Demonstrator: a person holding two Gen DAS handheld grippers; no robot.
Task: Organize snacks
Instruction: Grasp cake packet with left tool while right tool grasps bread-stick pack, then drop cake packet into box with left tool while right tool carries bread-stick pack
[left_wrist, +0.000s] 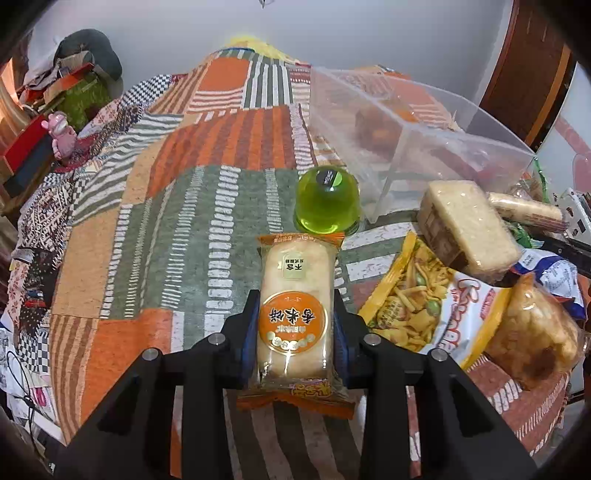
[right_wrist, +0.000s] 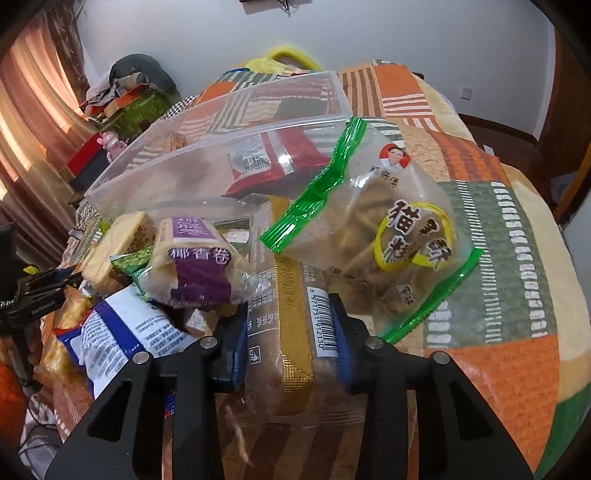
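My left gripper is shut on an orange-labelled rice cracker pack, held over the patchwork blanket. A green jelly cup stands just beyond it, in front of the clear plastic bin. My right gripper is shut on a clear snack pack with a gold strip and barcode. The clear bin lies ahead and holds a red packet. A green-edged bag of brown snacks rests to the right of my right gripper.
A snack pile lies right of my left gripper: a yellow mixed-snack bag, a wrapped cake block, a fried snack bag. In the right view, a purple-labelled roll and a blue-white bag lie left. Clutter lies beyond the far left edge.
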